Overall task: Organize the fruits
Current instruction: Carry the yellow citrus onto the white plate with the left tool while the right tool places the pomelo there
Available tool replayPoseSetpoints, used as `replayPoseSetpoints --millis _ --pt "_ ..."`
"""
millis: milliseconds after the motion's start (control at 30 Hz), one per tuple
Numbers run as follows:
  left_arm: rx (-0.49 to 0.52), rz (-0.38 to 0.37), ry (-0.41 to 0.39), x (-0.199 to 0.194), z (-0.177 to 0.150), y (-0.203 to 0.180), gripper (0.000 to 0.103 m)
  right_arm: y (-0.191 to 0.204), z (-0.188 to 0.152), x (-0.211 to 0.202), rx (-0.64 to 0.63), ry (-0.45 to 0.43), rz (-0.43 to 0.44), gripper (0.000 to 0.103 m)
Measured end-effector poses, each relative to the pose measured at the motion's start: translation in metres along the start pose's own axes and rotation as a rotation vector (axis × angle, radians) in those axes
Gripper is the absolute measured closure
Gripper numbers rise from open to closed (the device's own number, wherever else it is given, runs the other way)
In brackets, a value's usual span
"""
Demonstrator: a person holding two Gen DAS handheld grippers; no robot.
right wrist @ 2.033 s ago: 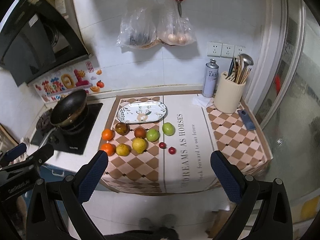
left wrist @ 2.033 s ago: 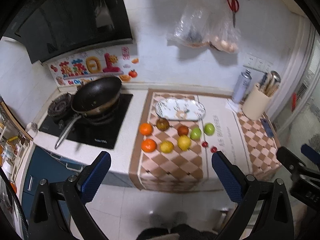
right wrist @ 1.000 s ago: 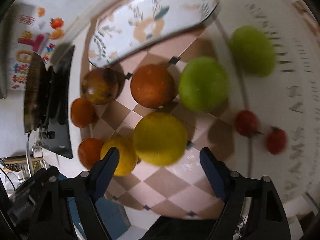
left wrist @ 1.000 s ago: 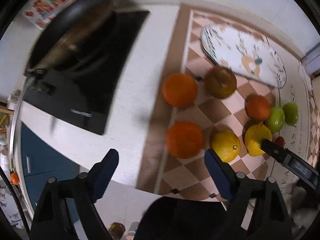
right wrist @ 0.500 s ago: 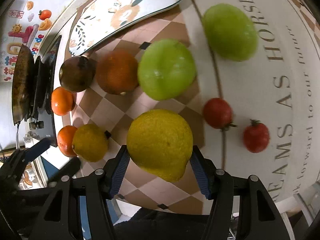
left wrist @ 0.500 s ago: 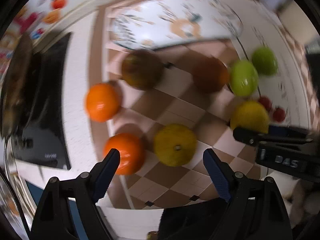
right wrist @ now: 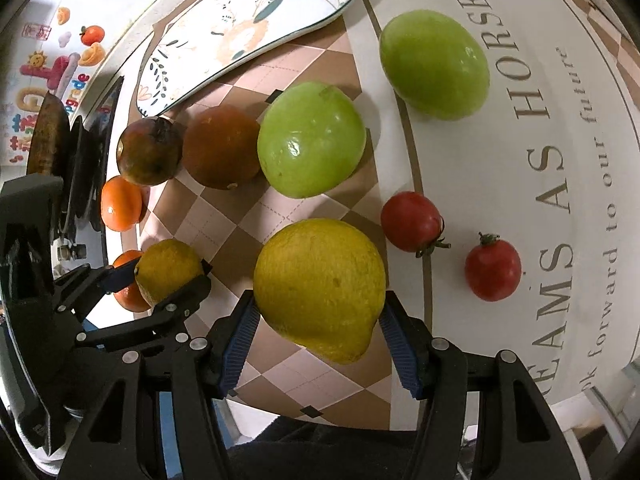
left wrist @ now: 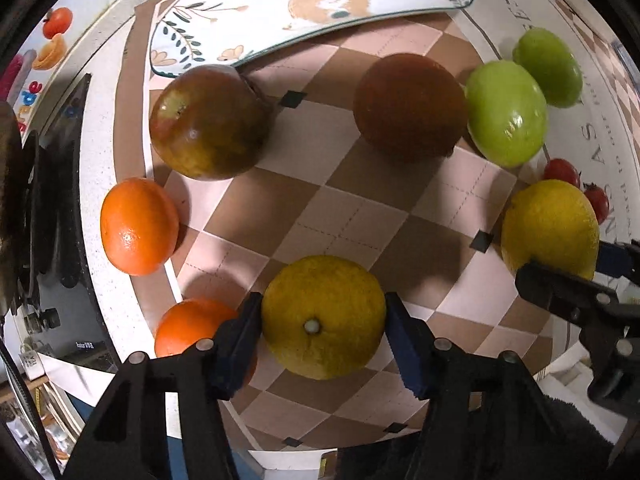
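Observation:
My left gripper (left wrist: 323, 330) is shut on a round yellow lemon (left wrist: 323, 316) that rests on the checkered mat (left wrist: 320, 208). My right gripper (right wrist: 318, 330) is shut on a larger yellow lemon (right wrist: 320, 288), which also shows at the right of the left wrist view (left wrist: 550, 226). Behind them lie two oranges (left wrist: 138, 226), a dark mottled fruit (left wrist: 208, 122), a brown-red fruit (left wrist: 410, 106), two green fruits (right wrist: 312, 140) and two cherry tomatoes (right wrist: 412, 222). A patterned plate (left wrist: 312, 0) lies at the back.
A black hob with a wok (right wrist: 48, 140) stands left of the mat. The counter's front edge runs just below both grippers. The white mat part with lettering (right wrist: 552, 168) lies to the right.
Both grippers came down from a high view of the counter to the fruit. Each pair of fingers has shut on a yellow lemon.

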State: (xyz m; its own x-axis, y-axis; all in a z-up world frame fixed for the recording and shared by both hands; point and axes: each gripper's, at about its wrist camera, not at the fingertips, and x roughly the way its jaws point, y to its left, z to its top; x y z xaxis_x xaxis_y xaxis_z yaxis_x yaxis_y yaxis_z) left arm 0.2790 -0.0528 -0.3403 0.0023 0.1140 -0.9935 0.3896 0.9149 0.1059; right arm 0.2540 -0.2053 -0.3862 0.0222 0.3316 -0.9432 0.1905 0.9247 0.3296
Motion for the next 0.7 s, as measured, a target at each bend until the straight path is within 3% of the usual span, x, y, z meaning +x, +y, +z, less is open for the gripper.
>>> replayPoseSetpoints --millis 133,267,400,533,700 --pt "-0.047 -0.026 -0.016 -0.006 0.000 0.006 0.046 0.002 0.001 -0.009 -0.017 -0.033 -0.022 0.040" --pt "-0.093 -0.085 -0.069 -0.036 0.002 0.024 0.046 -0.002 0.002 -0.026 -0.036 -0.060 -0.012 0.042" --pt "-0.128 -0.121 -0.127 -0.066 0.013 0.040 0.046 0.001 0.007 -0.039 -0.090 -0.079 -0.055 0.044" --pt "-0.176 -0.169 -0.168 -0.089 0.036 0.044 0.046 0.002 0.016 -0.061 -0.091 -0.087 0.010 0.045" --pt "-0.251 -0.215 -0.209 -0.113 0.072 0.040 0.046 0.019 0.051 -0.107 -0.142 -0.195 0.059 0.046"
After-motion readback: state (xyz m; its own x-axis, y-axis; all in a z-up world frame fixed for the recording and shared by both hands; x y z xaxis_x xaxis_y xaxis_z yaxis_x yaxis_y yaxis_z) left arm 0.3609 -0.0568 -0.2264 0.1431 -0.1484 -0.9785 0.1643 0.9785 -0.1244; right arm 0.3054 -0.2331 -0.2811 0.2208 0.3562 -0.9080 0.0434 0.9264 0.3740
